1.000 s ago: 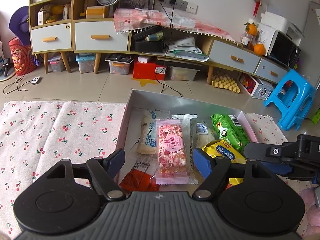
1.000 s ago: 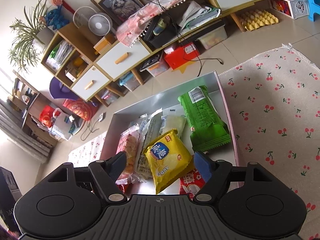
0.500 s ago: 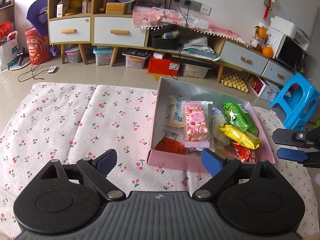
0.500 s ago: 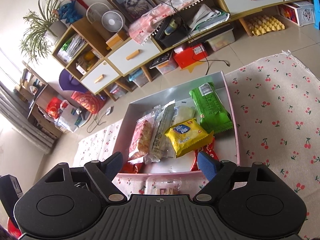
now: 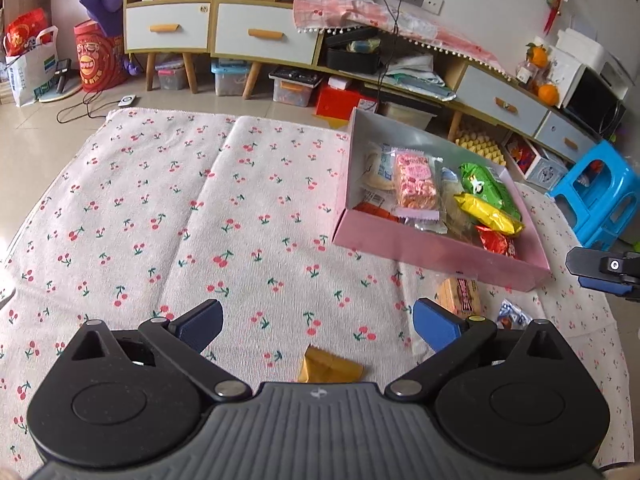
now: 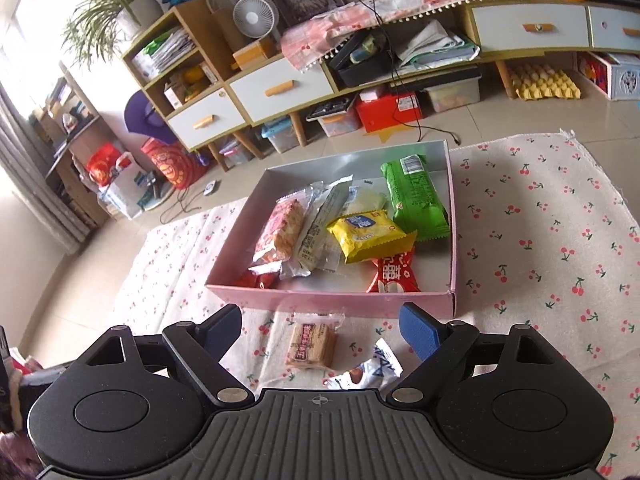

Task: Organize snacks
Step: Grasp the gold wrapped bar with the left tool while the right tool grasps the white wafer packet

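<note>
A pink box [image 5: 432, 246] [image 6: 344, 300] on the cherry-print cloth holds several snack packs, among them a pink bar [image 5: 414, 180], a yellow pack [image 6: 366, 234] and a green pack [image 6: 416, 196]. Loose on the cloth in front of the box lie a tan biscuit pack [image 6: 311, 345] [image 5: 460, 295], a white-and-blue wrapper [image 6: 370, 372] and a gold wrapper [image 5: 326, 368]. My left gripper [image 5: 316, 326] hangs over the cloth, its jaws opening wide with nothing between them. My right gripper [image 6: 320, 332] is near the box's front wall above the biscuit pack, jaws opening, nothing gripped.
The cherry-print cloth [image 5: 180, 208] spreads wide to the left of the box. A blue stool [image 5: 596, 196] stands at the right. Low cabinets [image 5: 256, 32] with storage boxes underneath line the far wall. The right gripper's fingers [image 5: 604, 270] show at the left wrist view's right edge.
Both grippers pulled back from over the box and spread their jaws wider. The pink bar and the yellow pack, earlier between the jaws, now lie in the box. Loose snacks came into view.
</note>
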`<state>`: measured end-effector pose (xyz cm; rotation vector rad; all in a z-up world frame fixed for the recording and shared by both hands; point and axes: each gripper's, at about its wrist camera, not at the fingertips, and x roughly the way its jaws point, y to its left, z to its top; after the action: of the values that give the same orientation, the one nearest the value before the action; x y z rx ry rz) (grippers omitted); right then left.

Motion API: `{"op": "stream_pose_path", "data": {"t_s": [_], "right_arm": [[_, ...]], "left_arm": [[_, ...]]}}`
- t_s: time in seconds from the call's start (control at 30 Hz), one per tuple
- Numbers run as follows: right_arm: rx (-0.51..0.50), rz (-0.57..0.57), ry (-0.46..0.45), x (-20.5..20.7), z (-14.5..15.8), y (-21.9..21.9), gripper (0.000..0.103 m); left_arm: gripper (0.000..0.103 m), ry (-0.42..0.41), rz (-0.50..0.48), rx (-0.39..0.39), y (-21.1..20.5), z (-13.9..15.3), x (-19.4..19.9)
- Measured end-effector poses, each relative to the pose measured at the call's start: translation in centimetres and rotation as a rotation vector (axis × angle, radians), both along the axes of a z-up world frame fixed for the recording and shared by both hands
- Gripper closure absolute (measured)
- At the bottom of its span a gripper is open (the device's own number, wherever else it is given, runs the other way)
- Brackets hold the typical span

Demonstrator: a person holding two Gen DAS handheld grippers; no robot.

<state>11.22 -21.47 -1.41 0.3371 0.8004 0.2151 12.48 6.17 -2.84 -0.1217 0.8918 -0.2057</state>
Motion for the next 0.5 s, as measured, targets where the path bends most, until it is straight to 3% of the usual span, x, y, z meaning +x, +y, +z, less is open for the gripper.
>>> {"op": "stream_pose_path", "data": {"t_s": [0.37,0.5], "right_arm": [[-0.183,0.128,0.026,-4.0,-3.2,1.1,0.012],[-0.295,0.217,0.03,-5.8,-4.5,2.2,0.012]], "left_arm": [[0.002,0.002,-0.088,0.041,1.6,-1.7,-3.0],[0.002,-0.019,-0.118,0.06,1.6,-2.4,-4.2]]}}
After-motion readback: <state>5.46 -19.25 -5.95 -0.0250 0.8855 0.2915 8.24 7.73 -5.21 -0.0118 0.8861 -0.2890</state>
